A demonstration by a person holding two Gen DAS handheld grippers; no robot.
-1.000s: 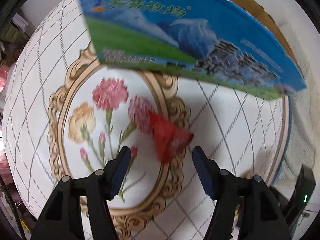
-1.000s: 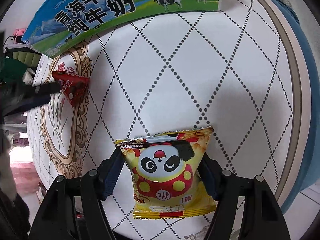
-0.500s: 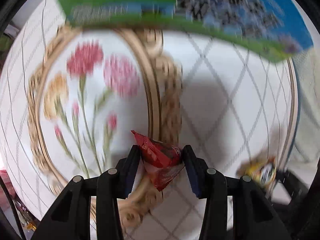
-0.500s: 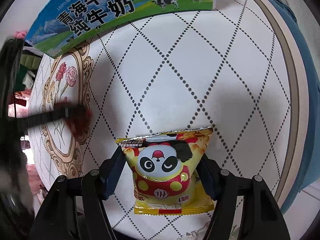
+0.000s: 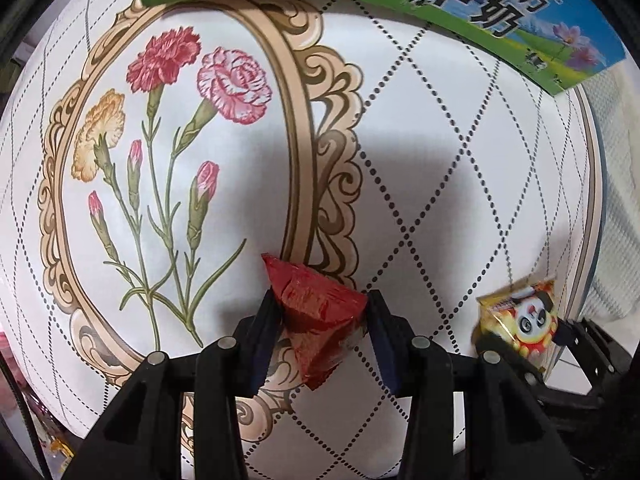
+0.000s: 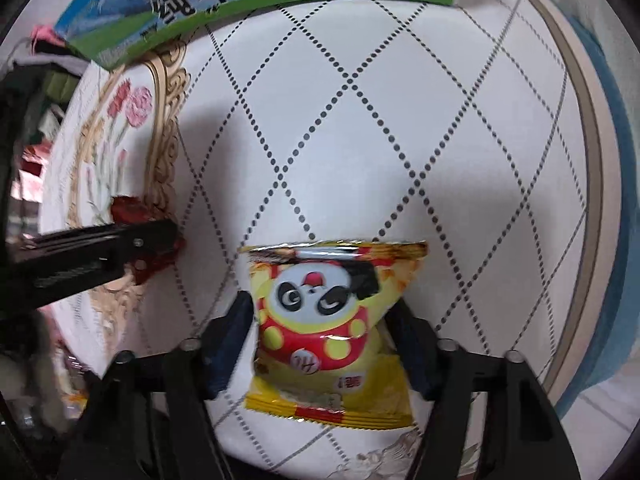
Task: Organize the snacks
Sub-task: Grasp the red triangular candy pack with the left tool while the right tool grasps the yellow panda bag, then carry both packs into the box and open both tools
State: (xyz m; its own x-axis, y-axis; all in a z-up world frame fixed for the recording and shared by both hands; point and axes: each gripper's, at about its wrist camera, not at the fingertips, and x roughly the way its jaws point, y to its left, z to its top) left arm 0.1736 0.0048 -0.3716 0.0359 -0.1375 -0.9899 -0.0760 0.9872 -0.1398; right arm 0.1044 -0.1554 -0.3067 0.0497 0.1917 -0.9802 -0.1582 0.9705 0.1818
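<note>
The left gripper (image 5: 322, 320) points down at the table and its jaws are closing, with the red snack packet (image 5: 316, 312) between them; both blue pads already press on the packet's sides, so it is grasped. The packet lies on the ornate gold frame (image 5: 320, 184) printed on the tablecloth (image 5: 460, 184), at the frame's near right edge, beside the painted carnations (image 5: 200, 68).

The right gripper (image 6: 324, 340) also points down, its jaws closing around the yellow panda snack bag (image 6: 328, 320). The bag's lower half is pinched narrower between the pads, so it appears to be gripped, though the blur on the left finger leaves the contact there a little uncertain. This bag sits on the diamond-stitched white part of the cloth, near the table's right rim, well apart from the red packet. In the left wrist view it shows at the far right, with the right gripper's black fingers around it.

At the far edge of the table stands a blue and green milk carton box (image 6: 240, 0), its side printed with cows and large characters.
</note>
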